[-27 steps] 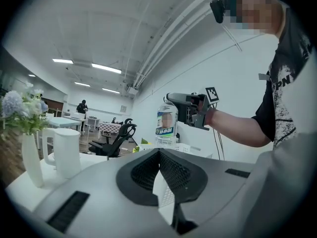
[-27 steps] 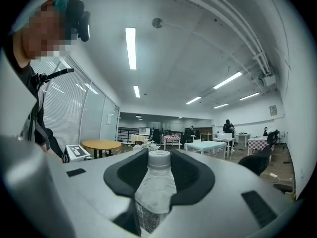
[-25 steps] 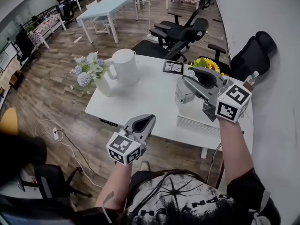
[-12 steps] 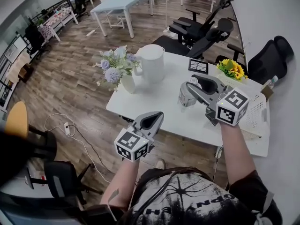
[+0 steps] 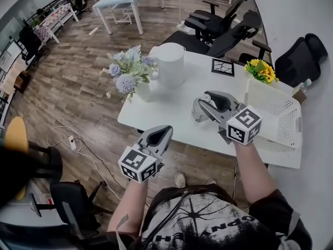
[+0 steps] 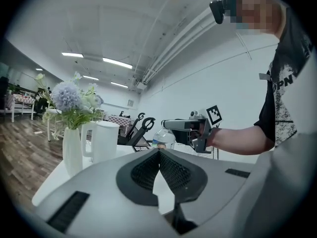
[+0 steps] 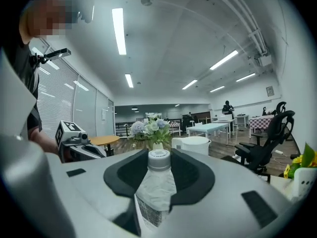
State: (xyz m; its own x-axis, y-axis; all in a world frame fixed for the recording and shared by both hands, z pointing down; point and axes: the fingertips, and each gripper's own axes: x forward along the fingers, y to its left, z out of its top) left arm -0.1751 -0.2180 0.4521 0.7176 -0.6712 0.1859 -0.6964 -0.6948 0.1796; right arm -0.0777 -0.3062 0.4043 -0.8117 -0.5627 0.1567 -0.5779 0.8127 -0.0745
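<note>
Right gripper view: a clear plastic bottle (image 7: 156, 187) with a white cap (image 7: 159, 158) sits clamped in the right gripper (image 7: 159, 153), whose dark padded jaws close on its neck and shoulder from both sides. Head view places the bottle (image 5: 198, 110) over the white table (image 5: 156, 105), near its front edge, with the right gripper (image 5: 207, 102) reaching in from the person's side. Whether the bottle's base touches the tabletop cannot be told. Just to its right lies a white perforated basket (image 5: 276, 120). Farther back on the table stand a white pitcher (image 5: 170, 64) and, to the pitcher's left, a vase of blue and white flowers (image 5: 130, 73). A square marker card (image 5: 222, 67) and a small bunch of sunflowers (image 5: 261, 70) are there too. The left gripper (image 5: 161, 134) hangs off the table's front edge, well apart from the bottle. In the left gripper view, the left gripper (image 6: 159, 151) shows its jaws together at the tips with nothing between them. Black office chairs (image 5: 218, 25) stand beyond the table on a wood floor (image 5: 78, 51).
</note>
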